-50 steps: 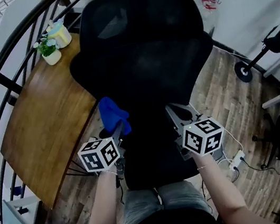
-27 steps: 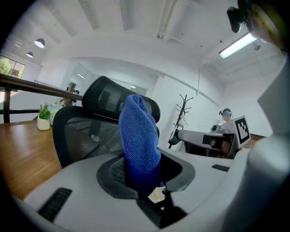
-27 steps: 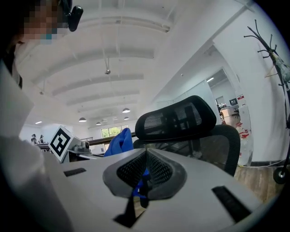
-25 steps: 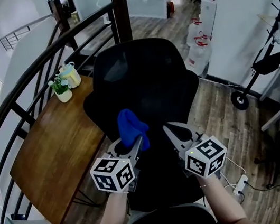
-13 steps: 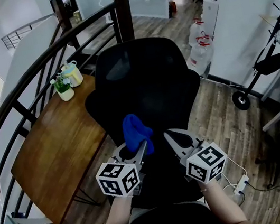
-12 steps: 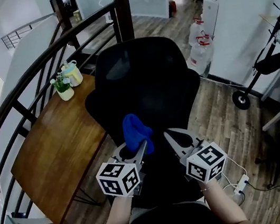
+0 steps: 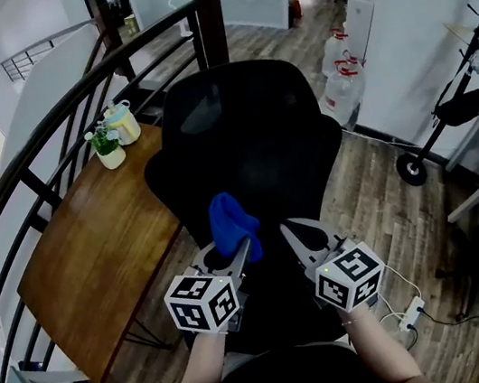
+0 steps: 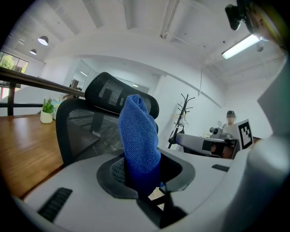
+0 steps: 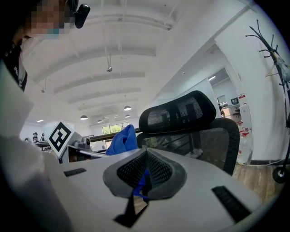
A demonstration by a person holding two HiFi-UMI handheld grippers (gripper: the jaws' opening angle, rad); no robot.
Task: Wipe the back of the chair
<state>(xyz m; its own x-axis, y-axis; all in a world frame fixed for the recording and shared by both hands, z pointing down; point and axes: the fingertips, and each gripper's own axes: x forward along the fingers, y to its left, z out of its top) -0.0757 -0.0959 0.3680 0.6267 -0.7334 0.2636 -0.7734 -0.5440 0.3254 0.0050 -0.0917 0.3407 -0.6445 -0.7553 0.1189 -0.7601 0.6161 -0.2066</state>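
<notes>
Wooden table (image 7: 85,250): smooth brown top, crossed by a black railing (image 7: 45,128).
Left gripper (image 7: 234,253): jaws clamped on a blue cloth (image 7: 229,220), a coarse nubby weave bunched upright into a blunt peak, just in front of the chair (image 7: 247,130) back.
Chair: black mesh, curved headrest, lower part hidden behind the grippers.
Right gripper (image 7: 290,230): ribbed pads (image 9: 158,170) pressed together, with a small blue scrap at the seam that cannot be identified.

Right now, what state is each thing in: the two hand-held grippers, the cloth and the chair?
Left hand-held gripper: shut on the blue cloth.
Right hand-held gripper: shut, a blue fleck between the jaws.
Blue cloth: bunched, upright.
Chair: upright, back facing the person.
</notes>
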